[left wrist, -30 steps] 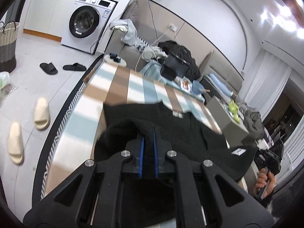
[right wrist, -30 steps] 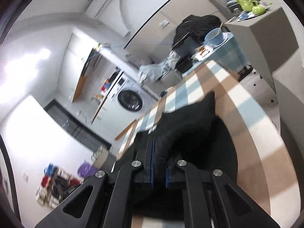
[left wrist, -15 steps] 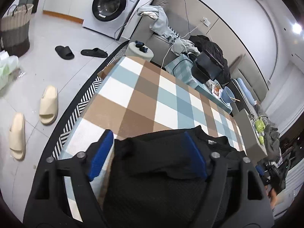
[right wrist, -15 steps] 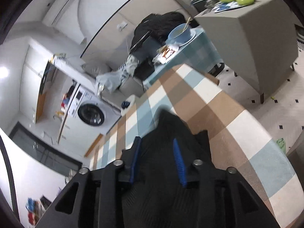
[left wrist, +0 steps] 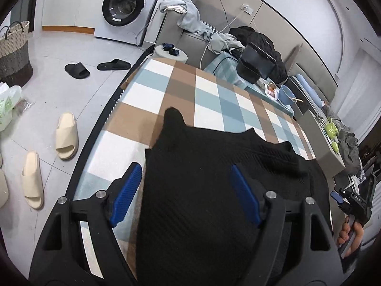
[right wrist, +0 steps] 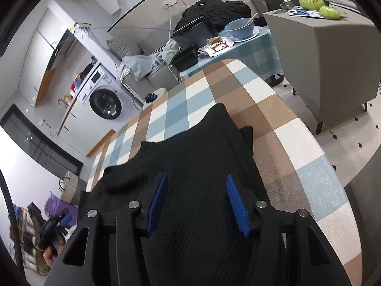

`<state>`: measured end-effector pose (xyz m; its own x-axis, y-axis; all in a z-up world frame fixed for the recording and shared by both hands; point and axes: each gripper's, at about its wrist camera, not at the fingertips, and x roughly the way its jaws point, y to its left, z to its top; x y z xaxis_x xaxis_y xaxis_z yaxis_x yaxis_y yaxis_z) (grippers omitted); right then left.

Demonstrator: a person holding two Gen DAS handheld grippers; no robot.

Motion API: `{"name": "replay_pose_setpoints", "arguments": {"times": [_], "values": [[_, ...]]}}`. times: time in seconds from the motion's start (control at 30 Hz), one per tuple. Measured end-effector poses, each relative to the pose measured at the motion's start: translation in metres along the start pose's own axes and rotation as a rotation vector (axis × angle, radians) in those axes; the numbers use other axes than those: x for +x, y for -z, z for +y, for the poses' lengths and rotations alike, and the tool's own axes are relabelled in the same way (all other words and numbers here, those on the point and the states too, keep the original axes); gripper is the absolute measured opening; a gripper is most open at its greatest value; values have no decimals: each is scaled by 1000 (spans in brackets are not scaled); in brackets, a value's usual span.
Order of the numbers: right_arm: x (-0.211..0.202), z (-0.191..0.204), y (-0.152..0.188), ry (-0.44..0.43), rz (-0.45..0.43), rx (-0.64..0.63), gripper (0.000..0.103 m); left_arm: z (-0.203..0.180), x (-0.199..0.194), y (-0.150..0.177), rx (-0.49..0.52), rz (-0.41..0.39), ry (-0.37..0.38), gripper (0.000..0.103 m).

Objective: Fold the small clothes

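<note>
Checked cloth in brown, pale blue and white is covering the table (left wrist: 181, 88) we are working over, and a black knitted garment (left wrist: 214, 178) is lying flat on it, filling the near part of both views. Around it we are seeing a grey tiled floor, a washing machine (left wrist: 123, 4) against the far wall and a grey sofa (left wrist: 190, 35) heaped with clothes behind the table.

From the left wrist we are picking out two black slippers (left wrist: 78, 70), cream slippers (left wrist: 66, 135) and a woven basket (left wrist: 14, 50) on the floor, and at the right edge the right hand (left wrist: 350, 234) gripping its handle. The right wrist is showing instead a grey cabinet (right wrist: 333, 54) with green objects on top and, more clearly, a blue bowl (right wrist: 239, 27) on the side table.

We are holding the left gripper (left wrist: 188, 195) with its blue pads spread wide, hovering over the garment's left part and grasping nothing. The right gripper (right wrist: 198, 202) is likewise released, its pads apart above the garment's right part, near the table's right edge.
</note>
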<state>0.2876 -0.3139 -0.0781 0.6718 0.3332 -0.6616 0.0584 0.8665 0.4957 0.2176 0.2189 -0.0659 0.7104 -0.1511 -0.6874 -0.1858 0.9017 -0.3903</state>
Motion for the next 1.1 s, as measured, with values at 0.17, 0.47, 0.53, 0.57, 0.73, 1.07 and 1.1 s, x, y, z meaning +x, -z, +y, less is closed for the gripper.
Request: {"name": "replay_pose_setpoints", "arguments": {"times": [0.17, 0.47, 0.53, 0.57, 0.73, 1.07, 1.1], "values": [[-1, 6, 8, 94, 21, -106, 59, -9, -8, 14, 31, 4, -18, 75], [-10, -24, 30, 164, 45, -133, 61, -16, -35, 59, 103, 18, -87, 75], [-9, -27, 29, 129, 33, -126, 32, -16, -38, 67, 101, 24, -87, 75], [-7, -25, 29, 104, 45, -139, 22, -16, -40, 71, 96, 29, -86, 75], [-31, -17, 36, 47, -51, -186, 3, -15, -59, 87, 89, 11, -92, 75], [-53, -30, 55, 104, -41, -111, 32, -8, -97, 118, 80, -2, -100, 75], [-57, -26, 59, 96, -45, -132, 44, -9, -100, 120, 82, -4, -100, 75]]}}
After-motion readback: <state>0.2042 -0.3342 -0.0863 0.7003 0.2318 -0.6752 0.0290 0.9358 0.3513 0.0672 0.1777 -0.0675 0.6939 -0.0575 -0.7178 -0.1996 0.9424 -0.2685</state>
